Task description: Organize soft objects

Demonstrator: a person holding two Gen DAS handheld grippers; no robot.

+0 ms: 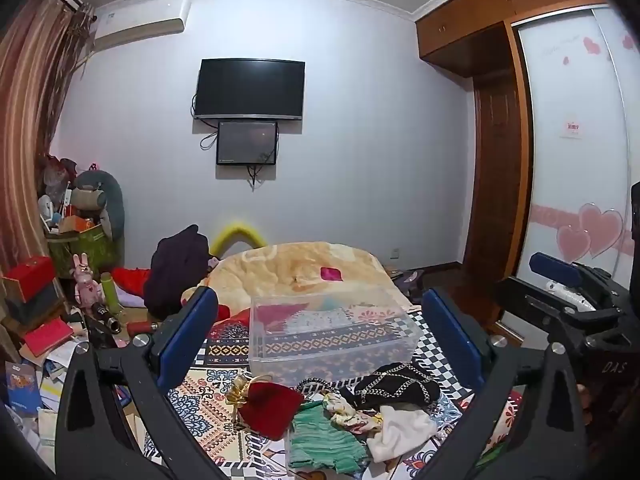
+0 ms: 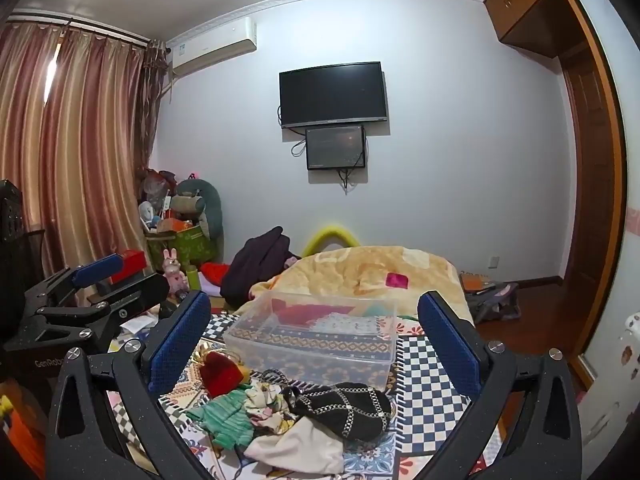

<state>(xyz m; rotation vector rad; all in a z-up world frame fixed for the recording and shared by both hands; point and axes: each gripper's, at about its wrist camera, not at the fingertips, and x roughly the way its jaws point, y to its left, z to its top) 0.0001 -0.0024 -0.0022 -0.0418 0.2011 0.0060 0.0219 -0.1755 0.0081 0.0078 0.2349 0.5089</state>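
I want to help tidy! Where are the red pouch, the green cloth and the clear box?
red pouch (image 1: 272, 402), left wrist view, middle.
green cloth (image 1: 324, 440), left wrist view, folded middle.
clear box (image 2: 316, 354), right wrist view, front wall.

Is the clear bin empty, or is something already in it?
Empty, it seems: the bin shows only the bedspread's pattern through its walls, and the red pouch and other cloths lie outside, in front of it.

Green cloth (image 1: 326, 442) cut by bottom edge; clear bin (image 2: 316, 340) contents blurred behind wall.
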